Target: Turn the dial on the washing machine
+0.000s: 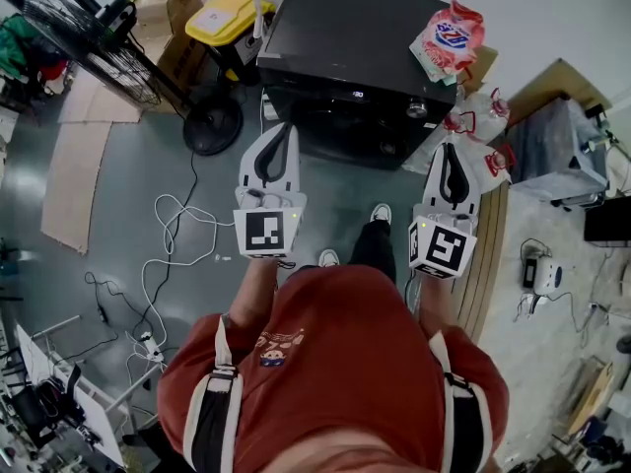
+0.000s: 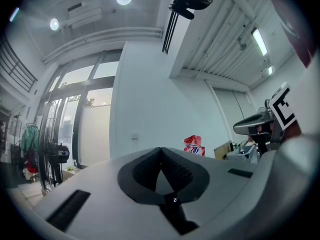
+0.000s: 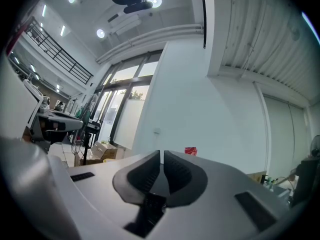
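Head view: the person is standing before the black washing machine (image 1: 335,37), holding both pairs of tongs out toward its front edge. The dial (image 1: 417,109), a small pale knob, is sitting on the control strip near the machine's right front corner. It is lying below the red-and-white detergent bag (image 1: 449,33) that is resting on the lid.

The right tongs (image 1: 449,149) are hovering near the dial without touching it. The knob is lying ahead of their tips and slightly inward, toward the person's left. The left tongs (image 1: 284,128) are pointing at the other end of the front panel, well apart from the dial, so the right hand is clearly the nearer one.

Left gripper view: the left tongs (image 2: 160,150) are clenched, their pads meeting at the tips with nothing between them. Right gripper view: the right tongs (image 3: 161,154) are likewise clenched on nothing, showing only a thin slit between the pads. In both views the gripper body is hiding the machine and dial, and only the bag (image 3: 190,151) is peeking above it.

Judgement: the dial's turning axis is probably pointing out of the panel toward the person. The coming move is therefore likely calling for the right tongs to open, advance forward and inward, and straddle the knob before twisting.
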